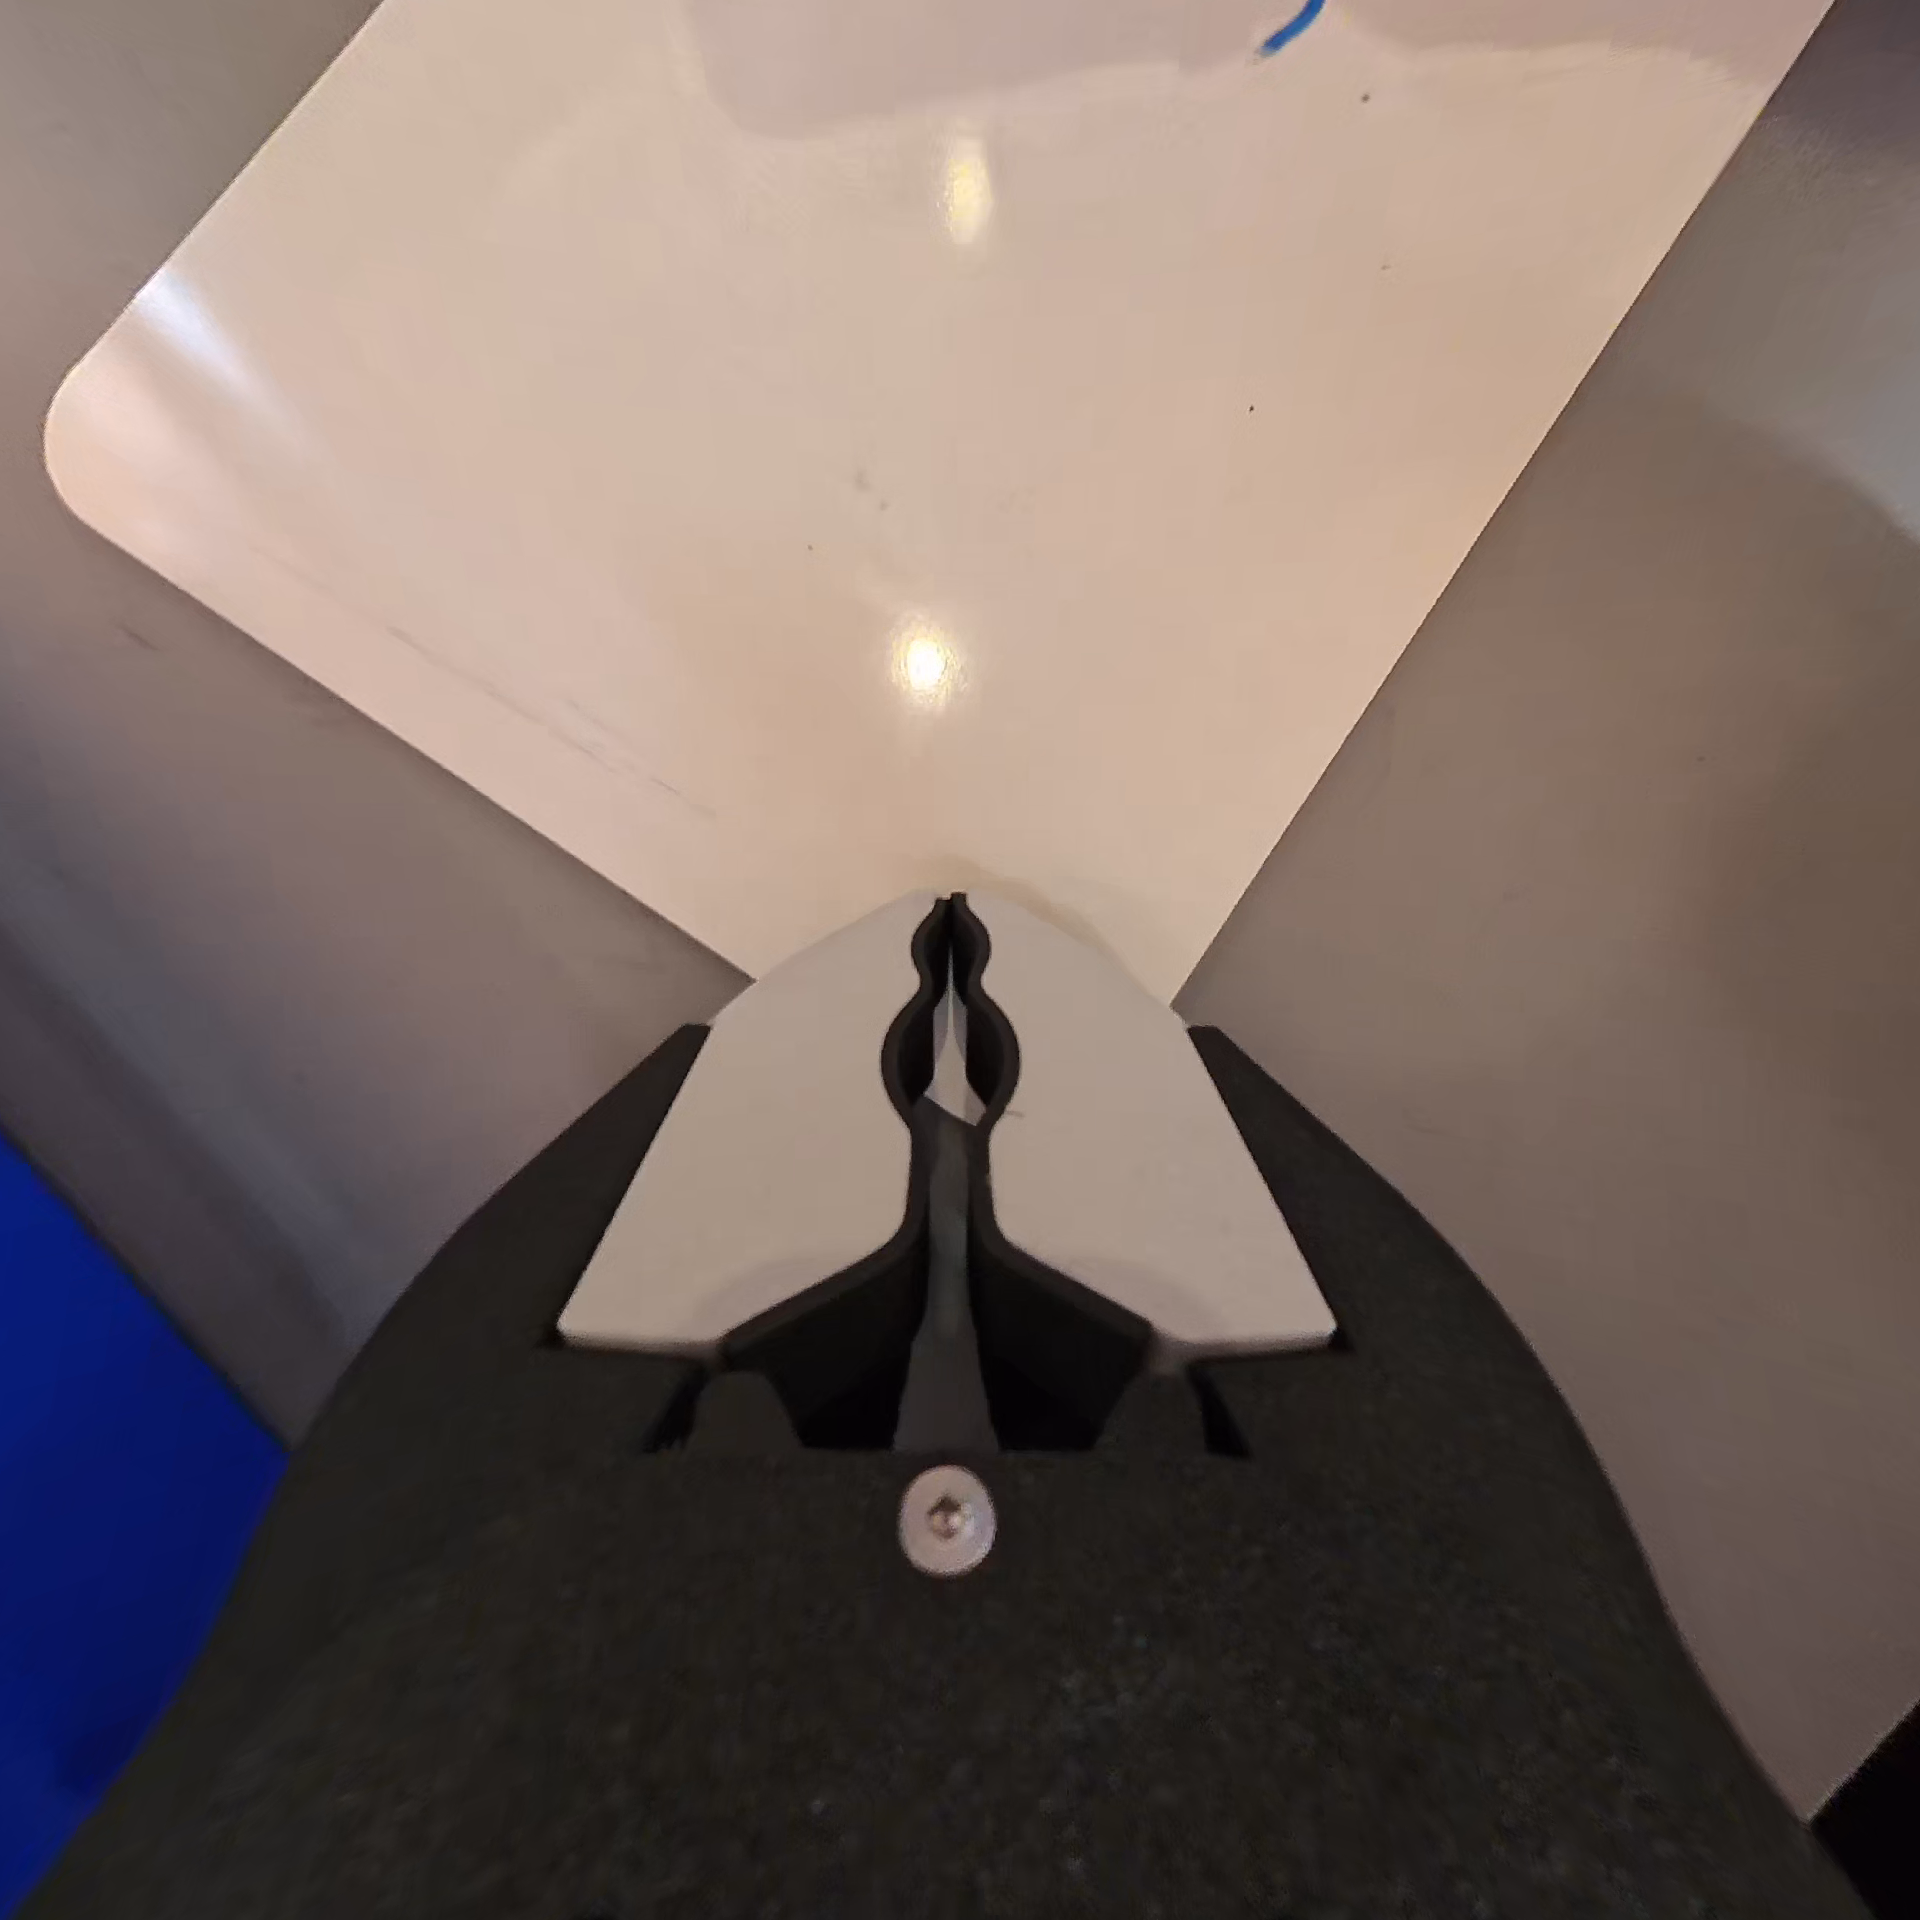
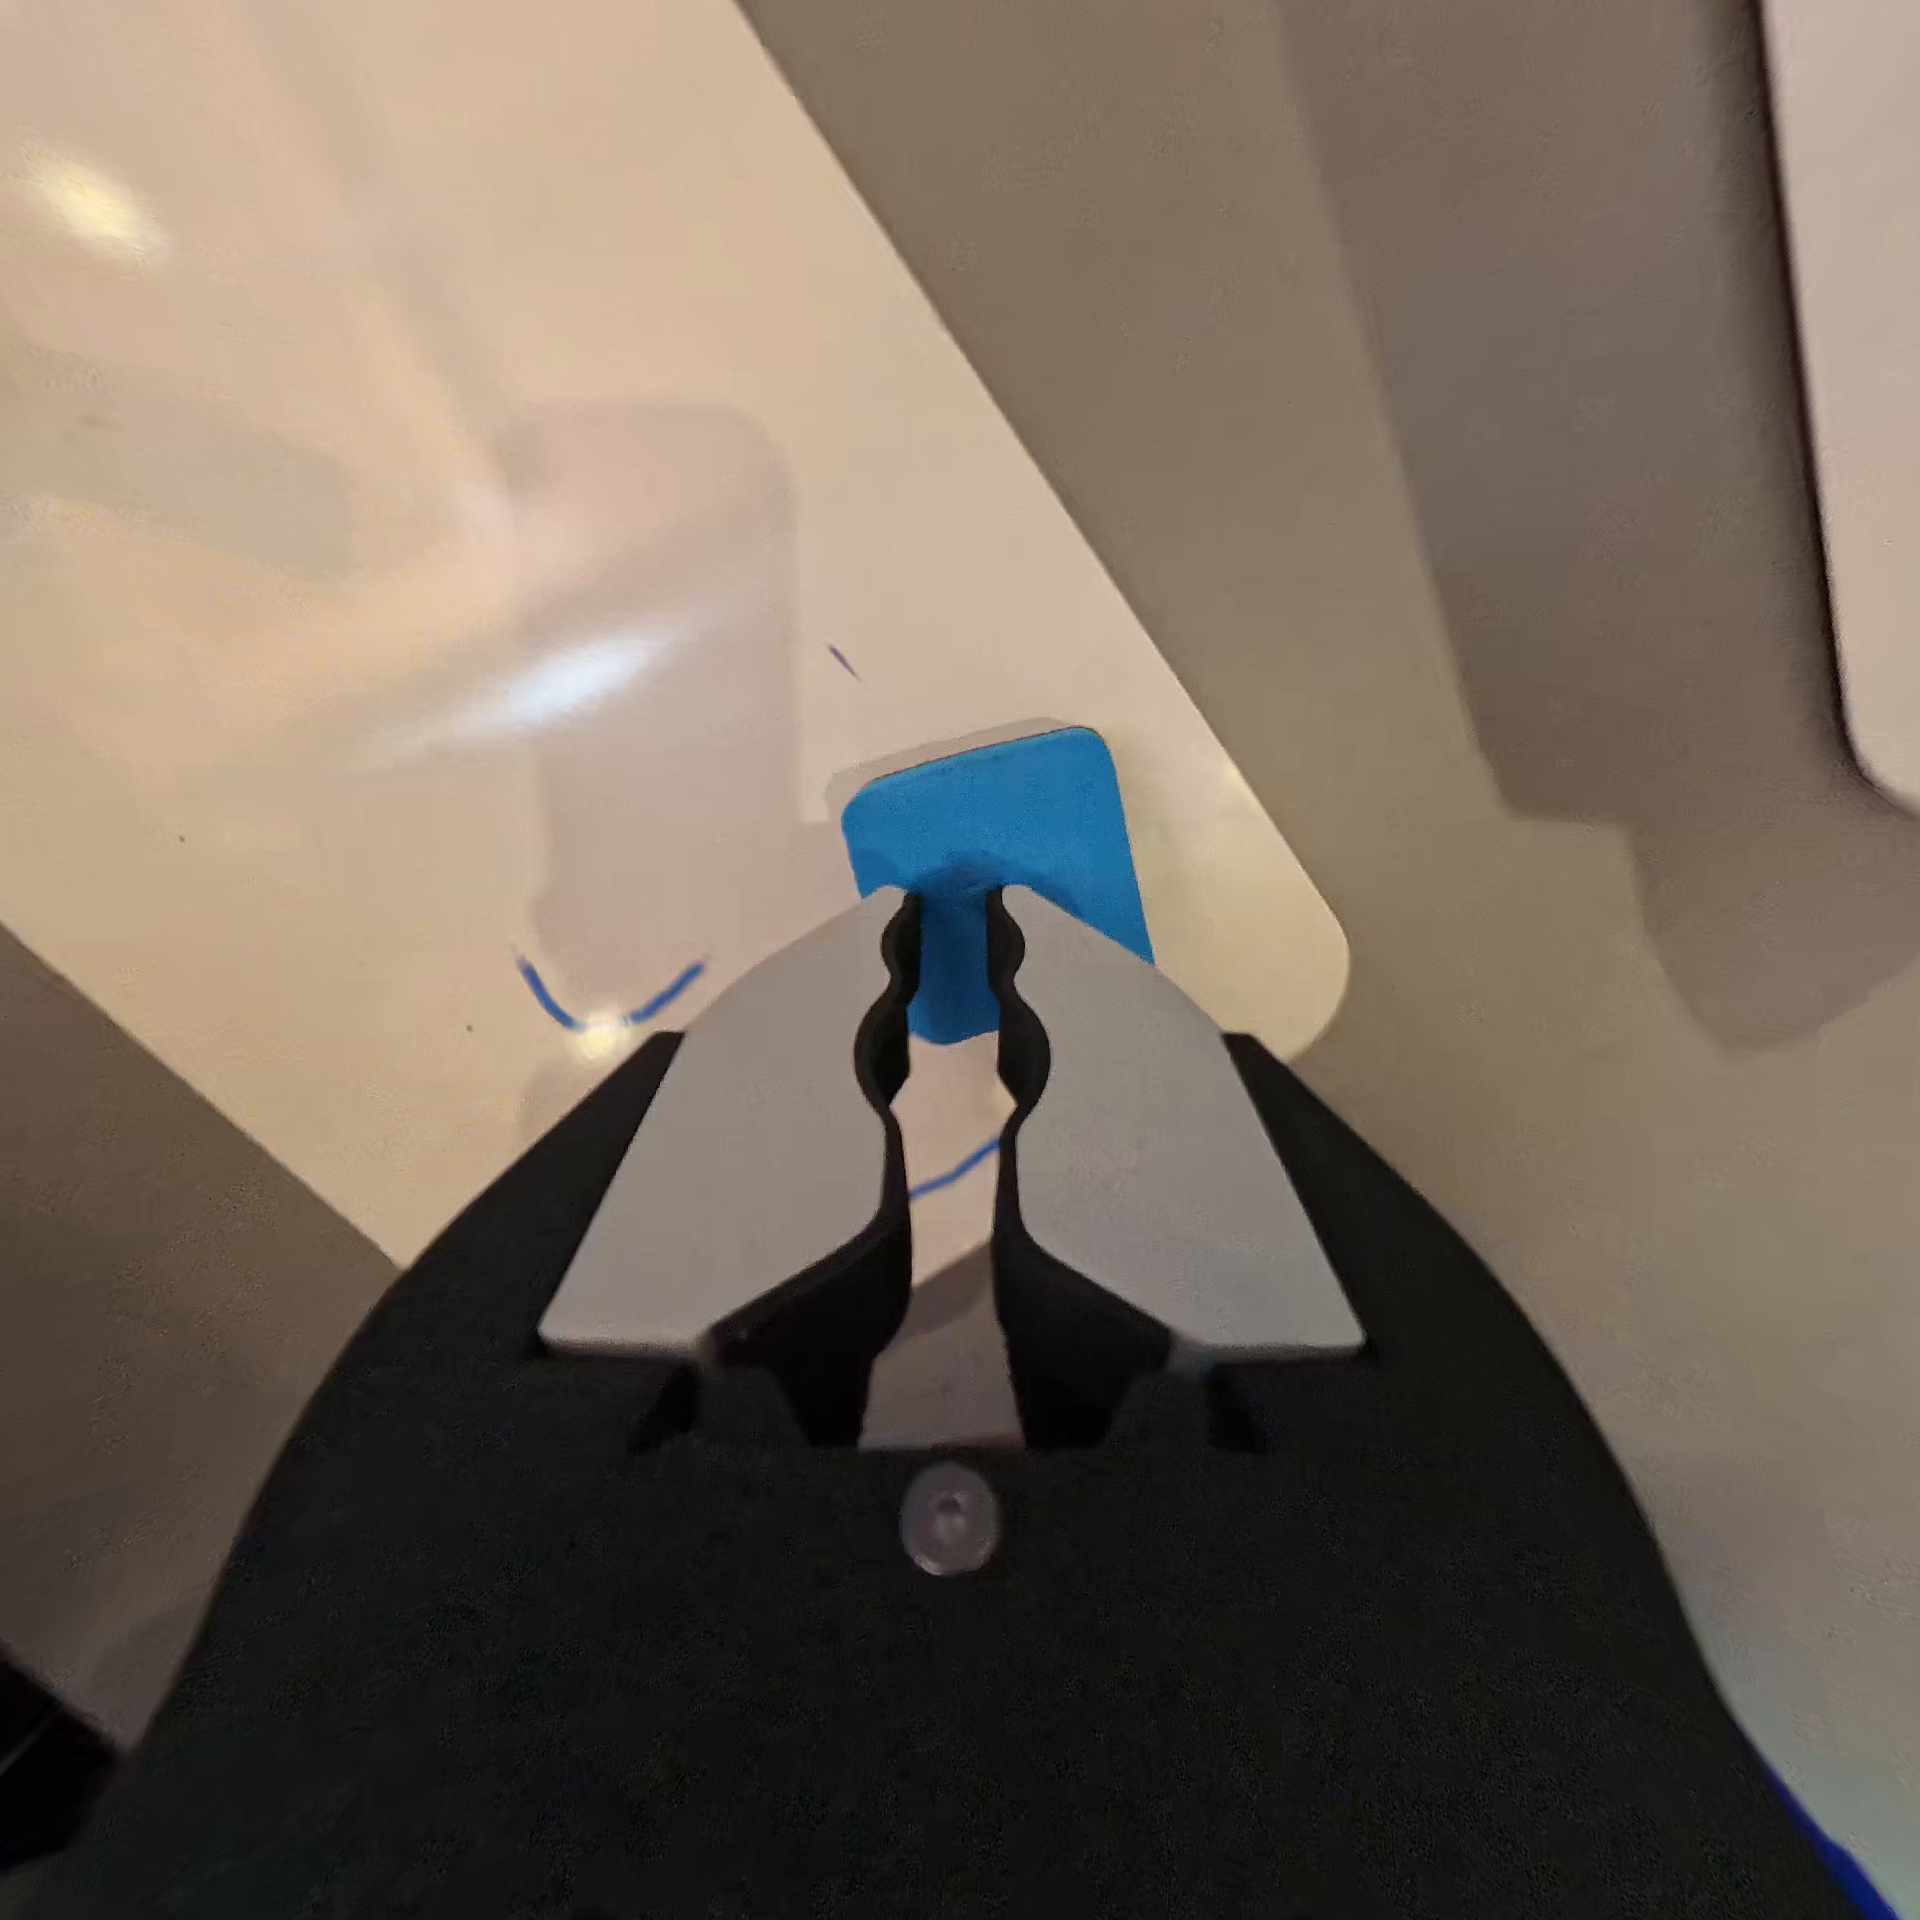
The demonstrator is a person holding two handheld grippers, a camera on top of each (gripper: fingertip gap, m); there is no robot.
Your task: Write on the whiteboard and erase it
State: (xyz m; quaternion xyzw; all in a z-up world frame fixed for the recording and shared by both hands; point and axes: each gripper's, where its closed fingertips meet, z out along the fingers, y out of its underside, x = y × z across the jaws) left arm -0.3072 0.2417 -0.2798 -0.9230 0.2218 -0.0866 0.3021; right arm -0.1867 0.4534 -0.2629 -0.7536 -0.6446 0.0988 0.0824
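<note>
Prob. an office or lab desk, can't tell which: plain grey surface (image 1: 343,935) w/ glossy whiteboard (image 1: 727,468) lying flat, ceiling lights reflected in it.

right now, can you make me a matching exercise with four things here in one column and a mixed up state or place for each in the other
Things:
1. left hand-held gripper
2. right hand-held gripper
3. blue eraser
4. blue marker strokes

States or places:
A. drawn on the whiteboard, left of the eraser
B. shut, tips at the whiteboard's near corner
C. lying flat near a rounded corner of the board
D. shut on the eraser

Pairs: 1-B, 2-D, 3-C, 4-A
</note>
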